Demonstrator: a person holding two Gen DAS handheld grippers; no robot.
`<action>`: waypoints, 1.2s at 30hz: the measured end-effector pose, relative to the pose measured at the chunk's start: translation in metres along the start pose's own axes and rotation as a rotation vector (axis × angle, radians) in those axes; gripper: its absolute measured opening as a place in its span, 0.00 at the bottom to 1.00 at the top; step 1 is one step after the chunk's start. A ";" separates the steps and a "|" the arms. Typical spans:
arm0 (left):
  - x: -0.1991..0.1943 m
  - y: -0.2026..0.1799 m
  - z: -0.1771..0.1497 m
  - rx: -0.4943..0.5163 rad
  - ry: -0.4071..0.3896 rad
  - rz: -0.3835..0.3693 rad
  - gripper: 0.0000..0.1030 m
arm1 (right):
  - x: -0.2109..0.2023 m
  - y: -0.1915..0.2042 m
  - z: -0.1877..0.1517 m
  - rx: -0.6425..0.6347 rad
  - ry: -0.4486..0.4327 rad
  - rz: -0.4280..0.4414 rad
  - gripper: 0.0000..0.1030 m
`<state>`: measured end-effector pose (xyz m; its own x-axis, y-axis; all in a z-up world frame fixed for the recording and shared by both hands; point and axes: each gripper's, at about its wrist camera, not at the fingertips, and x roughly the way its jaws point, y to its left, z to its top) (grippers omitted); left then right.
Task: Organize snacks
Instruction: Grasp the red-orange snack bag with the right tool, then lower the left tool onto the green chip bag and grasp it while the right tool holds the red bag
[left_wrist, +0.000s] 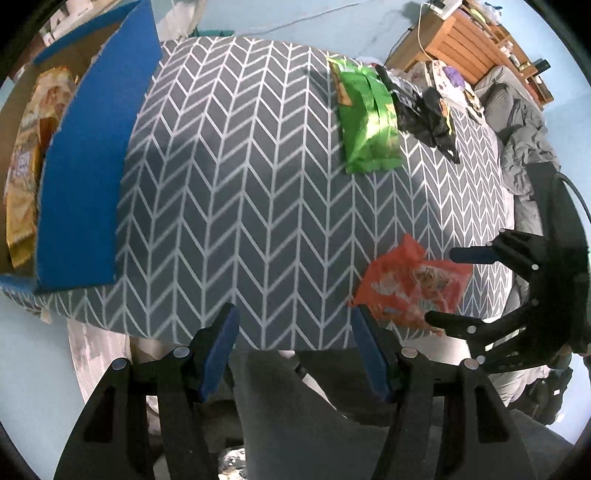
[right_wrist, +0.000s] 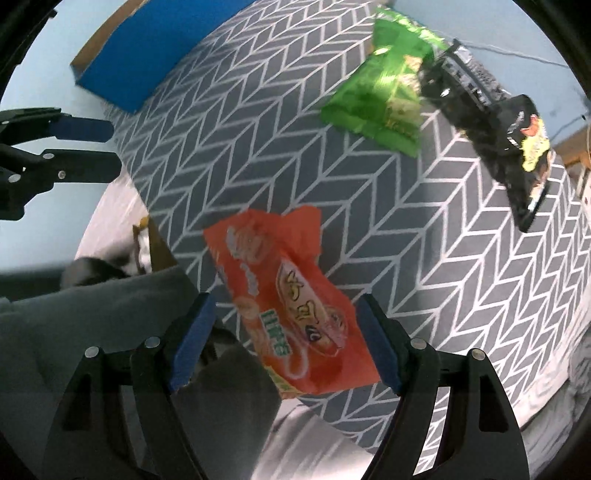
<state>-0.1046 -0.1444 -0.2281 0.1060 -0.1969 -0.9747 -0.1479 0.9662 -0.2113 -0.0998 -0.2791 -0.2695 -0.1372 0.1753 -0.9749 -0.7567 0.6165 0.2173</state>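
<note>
Orange snack bag (right_wrist: 284, 306) lay near the front edge of the grey herringbone table (left_wrist: 236, 177), between the spread jaws of the right gripper (right_wrist: 284, 339), untouched. Left gripper (left_wrist: 293, 354) hung open over the table edge, holding nothing. Green bag (left_wrist: 367, 118) and black bag (left_wrist: 424, 107) lay together farther back; a blue box (left_wrist: 85, 177) held 1 yellow bag (left_wrist: 33, 147).

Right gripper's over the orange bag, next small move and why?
Probably lower the right gripper straight down and close on the orange snack bag. Its jaws stand open either side of the bag without touching it, and the bag lies flat at the near edge of the chevron tablecloth. The blue-sided box with a yellow bag inside looks like the destination.
</note>
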 end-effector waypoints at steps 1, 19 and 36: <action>0.001 -0.001 -0.001 -0.004 0.003 0.000 0.63 | 0.004 0.001 -0.001 -0.011 0.010 -0.004 0.75; 0.012 -0.007 0.015 -0.039 0.033 -0.012 0.63 | 0.033 -0.012 -0.014 0.135 -0.022 -0.012 0.60; 0.021 -0.052 0.098 0.029 0.006 -0.086 0.70 | -0.001 -0.107 -0.027 0.635 -0.182 -0.046 0.40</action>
<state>0.0015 -0.1830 -0.2306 0.1112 -0.2805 -0.9534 -0.1100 0.9500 -0.2923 -0.0362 -0.3663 -0.2934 0.0390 0.2305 -0.9723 -0.2280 0.9494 0.2160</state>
